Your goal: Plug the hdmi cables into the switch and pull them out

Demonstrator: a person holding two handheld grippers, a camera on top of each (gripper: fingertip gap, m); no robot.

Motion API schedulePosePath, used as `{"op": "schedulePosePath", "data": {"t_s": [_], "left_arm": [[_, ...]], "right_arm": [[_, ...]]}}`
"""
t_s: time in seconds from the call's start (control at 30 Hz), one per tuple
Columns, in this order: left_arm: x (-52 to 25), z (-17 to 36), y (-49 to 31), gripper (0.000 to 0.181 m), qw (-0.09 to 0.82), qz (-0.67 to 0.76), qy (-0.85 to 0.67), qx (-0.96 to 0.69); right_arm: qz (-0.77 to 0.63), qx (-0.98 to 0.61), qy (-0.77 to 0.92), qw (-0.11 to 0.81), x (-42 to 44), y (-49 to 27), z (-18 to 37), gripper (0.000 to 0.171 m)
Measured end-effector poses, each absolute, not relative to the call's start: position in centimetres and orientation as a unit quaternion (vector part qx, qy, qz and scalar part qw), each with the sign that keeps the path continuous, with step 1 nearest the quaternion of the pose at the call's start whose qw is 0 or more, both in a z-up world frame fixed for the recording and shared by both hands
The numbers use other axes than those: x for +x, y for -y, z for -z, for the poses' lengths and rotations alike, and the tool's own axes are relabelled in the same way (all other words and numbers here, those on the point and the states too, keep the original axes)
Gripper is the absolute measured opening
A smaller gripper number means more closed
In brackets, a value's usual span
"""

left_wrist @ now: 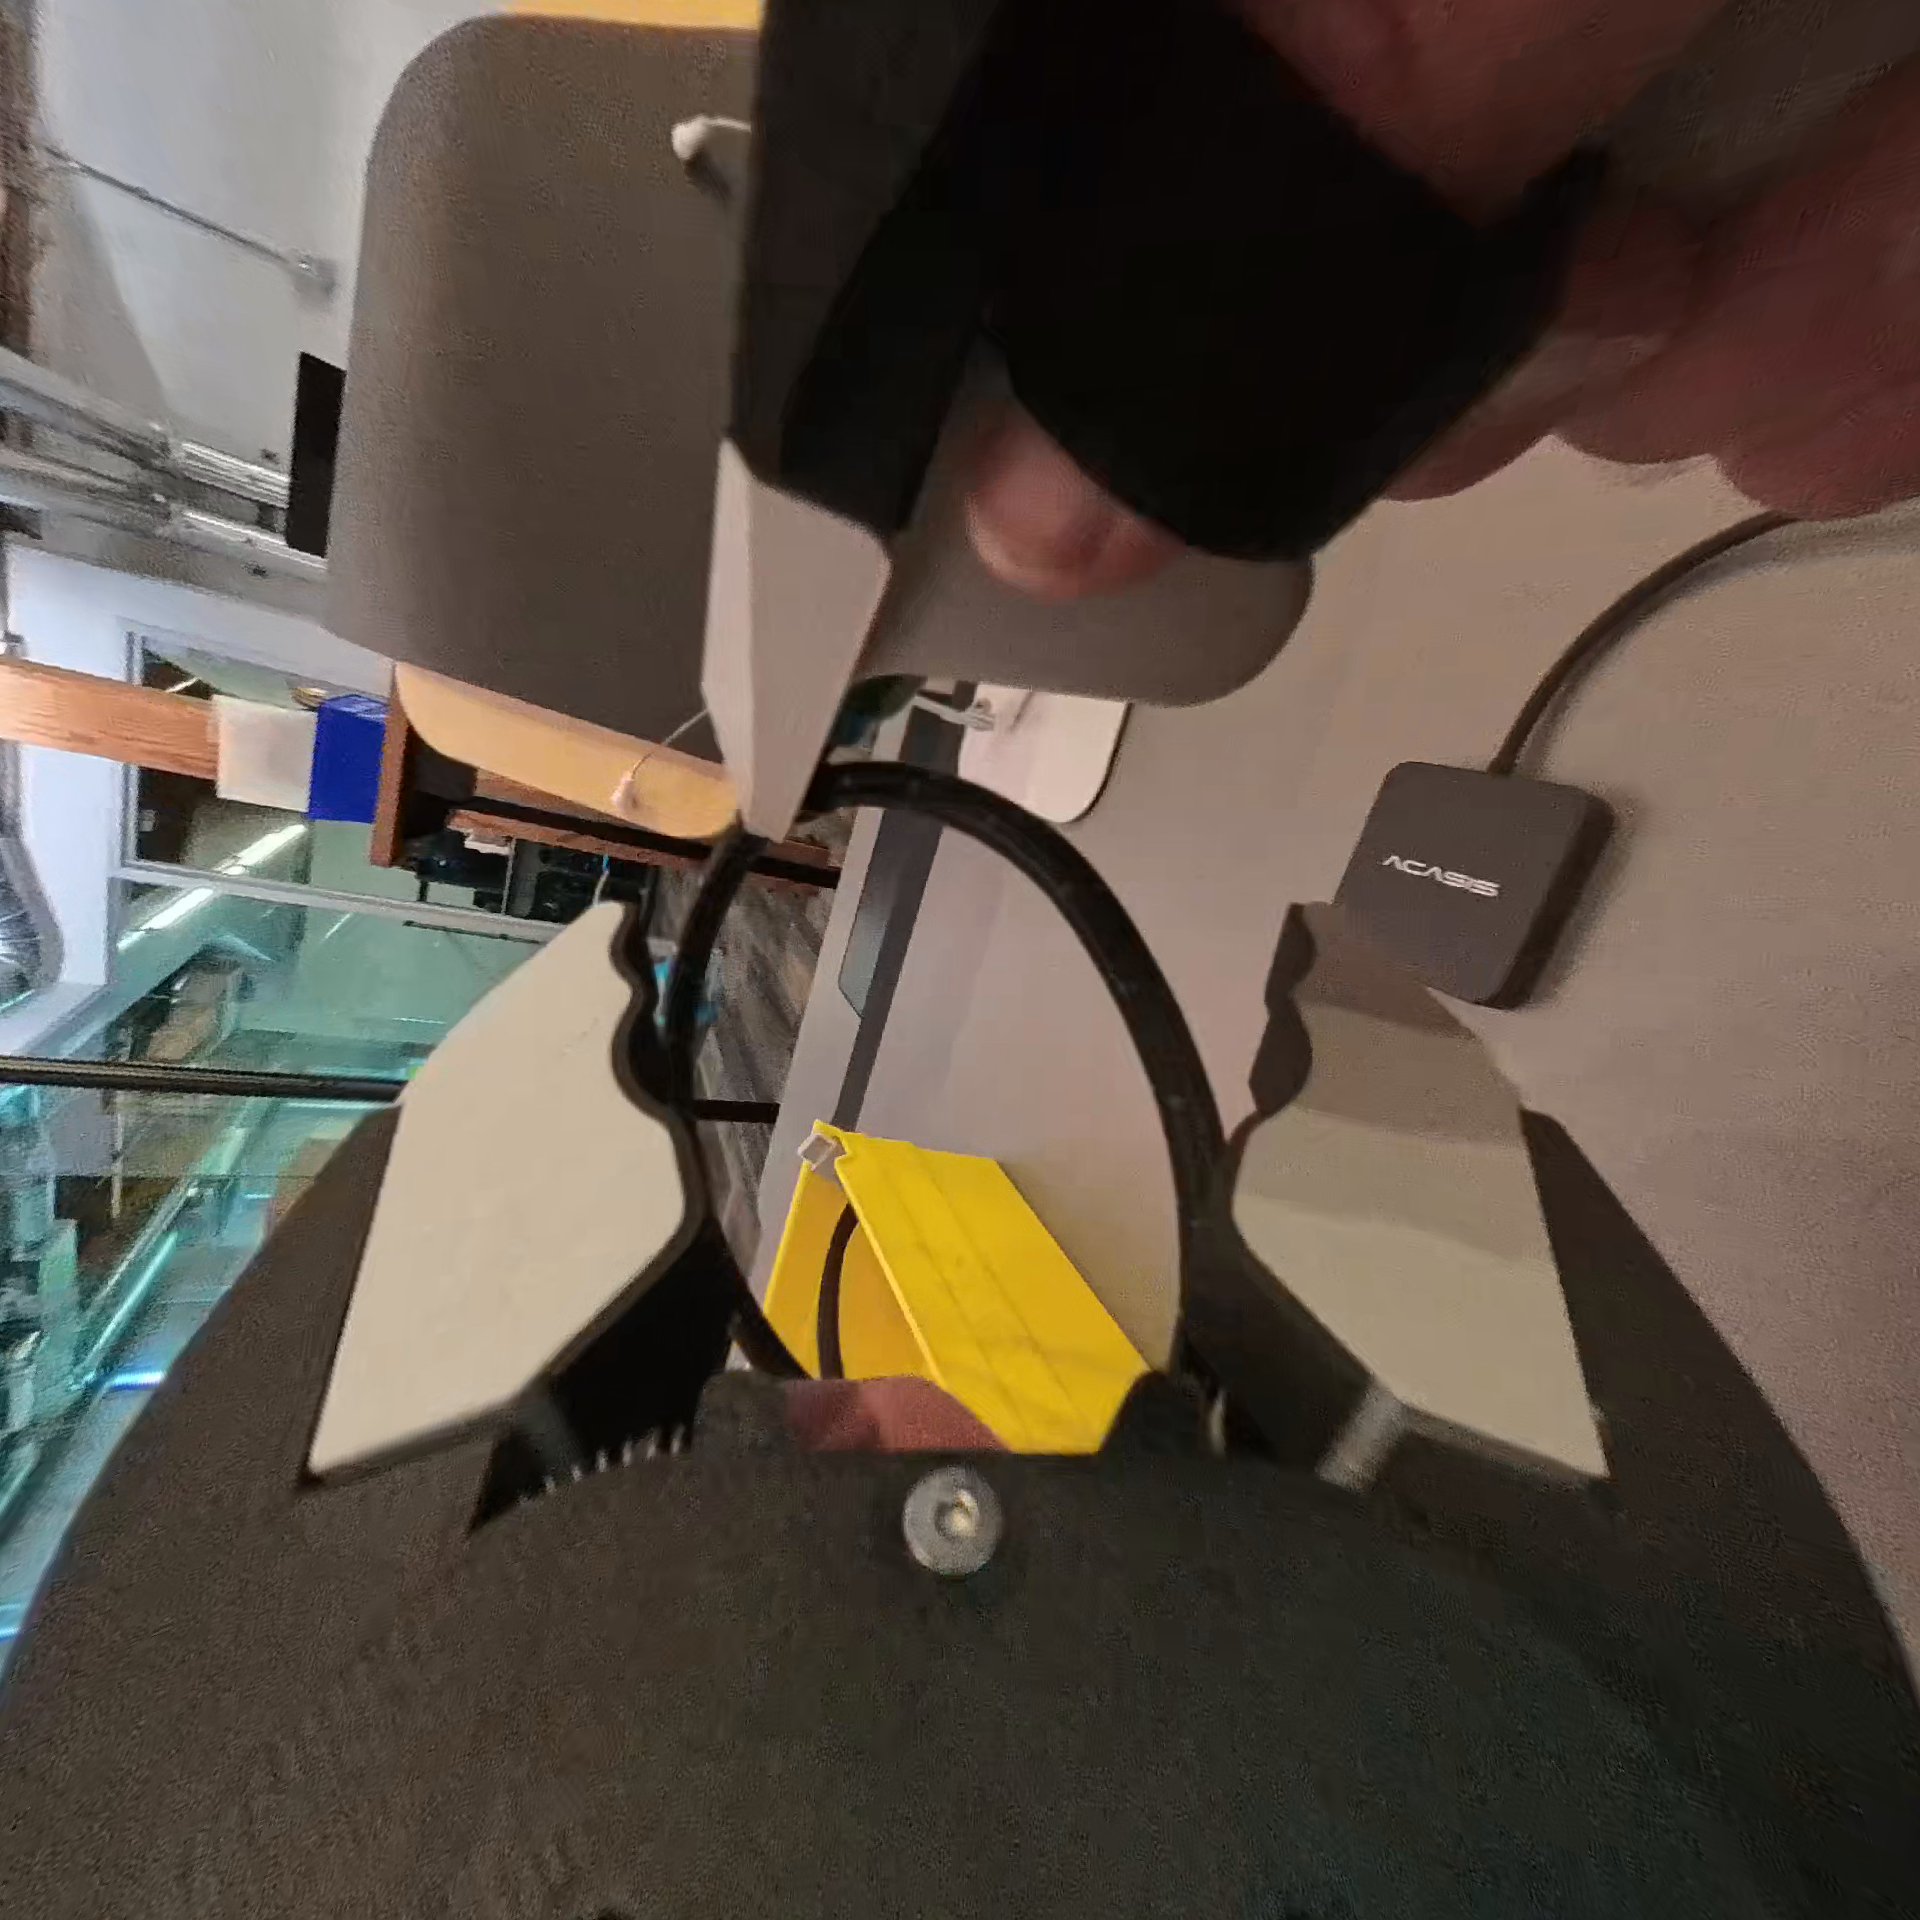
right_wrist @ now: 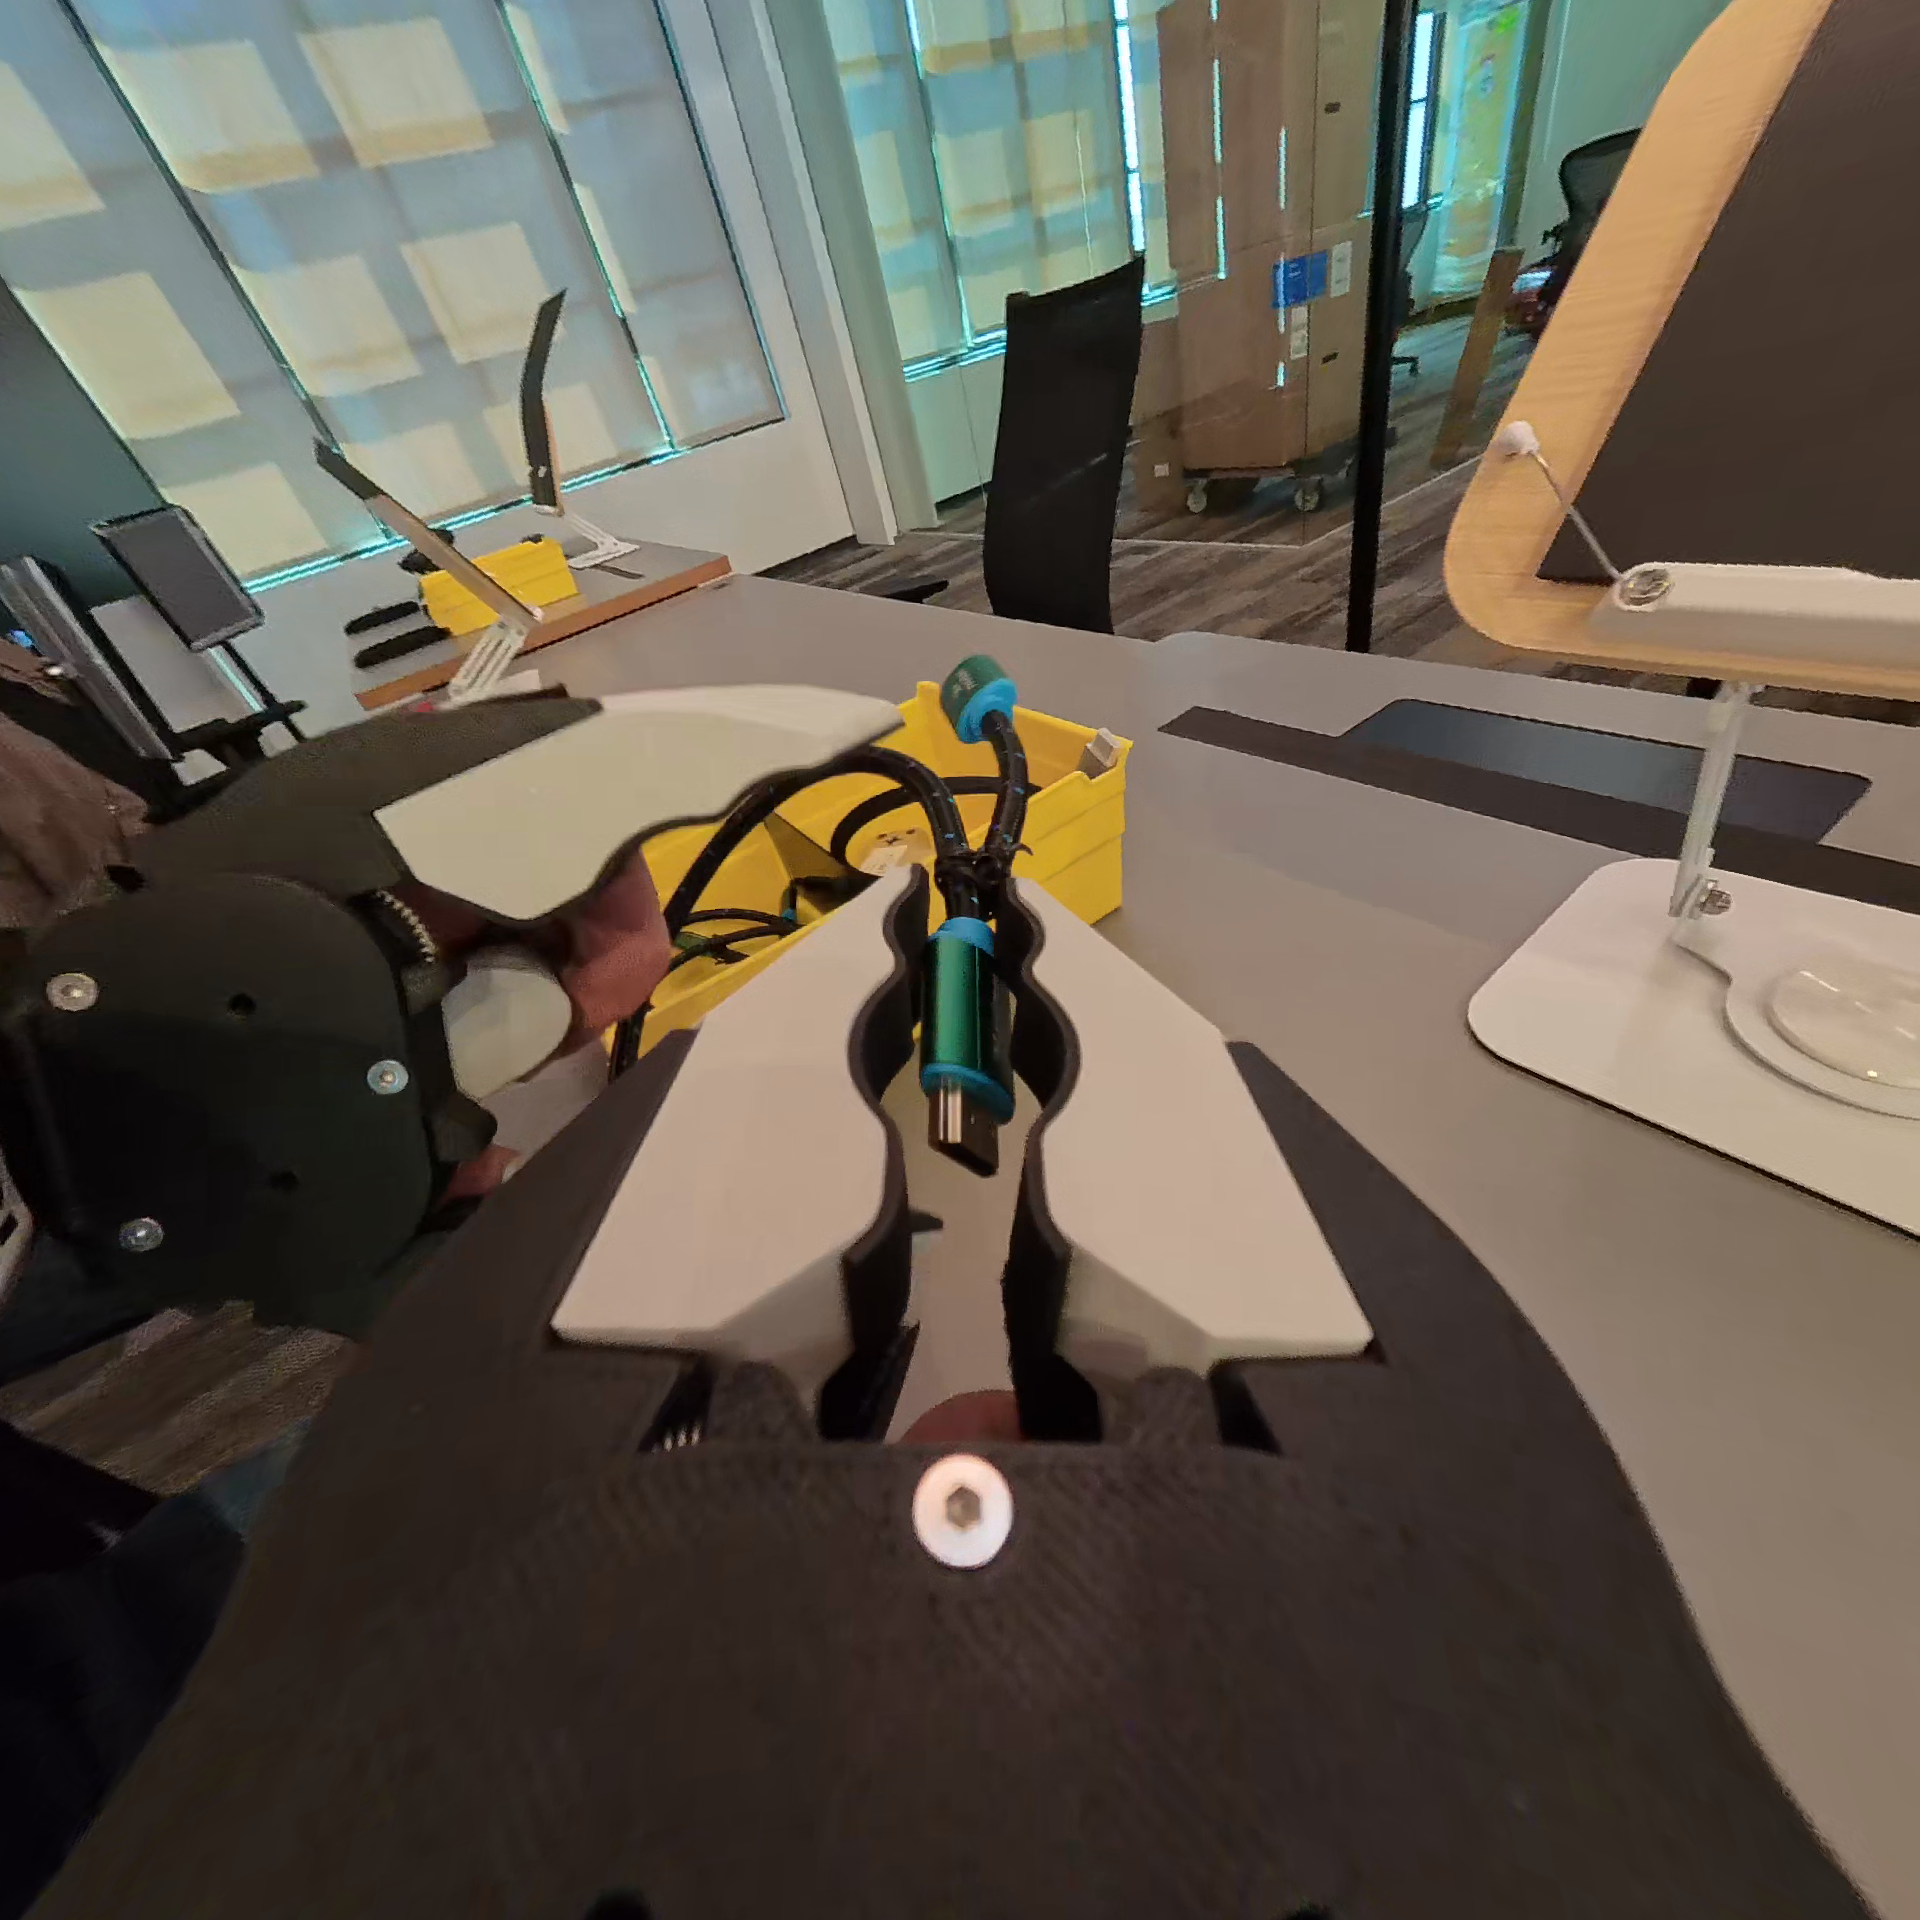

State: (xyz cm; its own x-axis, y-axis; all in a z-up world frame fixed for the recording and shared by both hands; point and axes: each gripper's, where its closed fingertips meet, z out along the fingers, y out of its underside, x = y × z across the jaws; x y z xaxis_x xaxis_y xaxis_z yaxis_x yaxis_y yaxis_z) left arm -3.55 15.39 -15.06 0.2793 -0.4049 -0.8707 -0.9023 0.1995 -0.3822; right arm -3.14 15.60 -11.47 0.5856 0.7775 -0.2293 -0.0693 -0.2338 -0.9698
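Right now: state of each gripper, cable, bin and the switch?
right gripper: jaws shut on the HDMI cable just behind its plug.
HDMI cable: unplugged, green plug hanging bare between the jaws.
left gripper: jaws open, black cable loop passing between them, not gripped.
yellow bin: open, cables inside.
switch: flat on the table, no HDMI cable seen plugged in.

Left gripper (left_wrist: 956, 997) jaws spread wide — right gripper (right_wrist: 966, 894) jaws clamped (tips nearly meeting).
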Motion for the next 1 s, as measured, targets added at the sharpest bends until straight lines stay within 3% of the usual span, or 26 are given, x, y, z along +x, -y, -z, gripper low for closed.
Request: {"op": "schedulePosePath", "data": {"t_s": [0.07,0.17,0.27,0.3,0.47,0.7,0.83,1.0], "left_arm": [[-3.8,14.3,-15.7,0.105,0.558,-0.247,-0.546,-0.574],[-3.8,14.4,-15.5,0.065,0.568,-0.27,-0.56,-0.54],[-3.4,14.6,-15.1,0.008,0.588,-0.261,-0.568,-0.514],[-3.4,14.2,-15.0,0.002,0.602,-0.271,-0.561,-0.499],[-4.4,12.4,-15.4,0.0,0.634,-0.268,-0.542,-0.481],[-4.3,11.9,-14.1,0.0,0.656,-0.184,-0.55,-0.484],[-5.3,12.1,-15.0,0.0,0.655,-0.151,-0.532,-0.515],[-5.8,12.6,-15.2,0.0,0.639,-0.074,-0.53,-0.553]], "right_arm": [[-0.365,-0.691,0.255,0.569,-3.0,-15.7,11.4,0.01],[-0.363,-0.694,0.256,0.567,-2.8,-15.6,11.0,0.01],[-0.357,-0.693,0.256,0.572,-2.5,-15.6,10.6,0.011],[-0.362,-0.691,0.256,0.571,-2.5,-15.6,10.5,0.013],[-0.406,-0.664,0.278,0.563,-2.1,-14.8,9.2,0.031],[-0.475,-0.619,0.339,0.526,-1.3,-12.9,9.0,0.035],[-0.494,-0.612,0.354,0.506,-0.8,-12.5,9.4,0.046],[-0.435,-0.62,0.407,0.511,0.5,-12.9,11.5,0.038]]}}
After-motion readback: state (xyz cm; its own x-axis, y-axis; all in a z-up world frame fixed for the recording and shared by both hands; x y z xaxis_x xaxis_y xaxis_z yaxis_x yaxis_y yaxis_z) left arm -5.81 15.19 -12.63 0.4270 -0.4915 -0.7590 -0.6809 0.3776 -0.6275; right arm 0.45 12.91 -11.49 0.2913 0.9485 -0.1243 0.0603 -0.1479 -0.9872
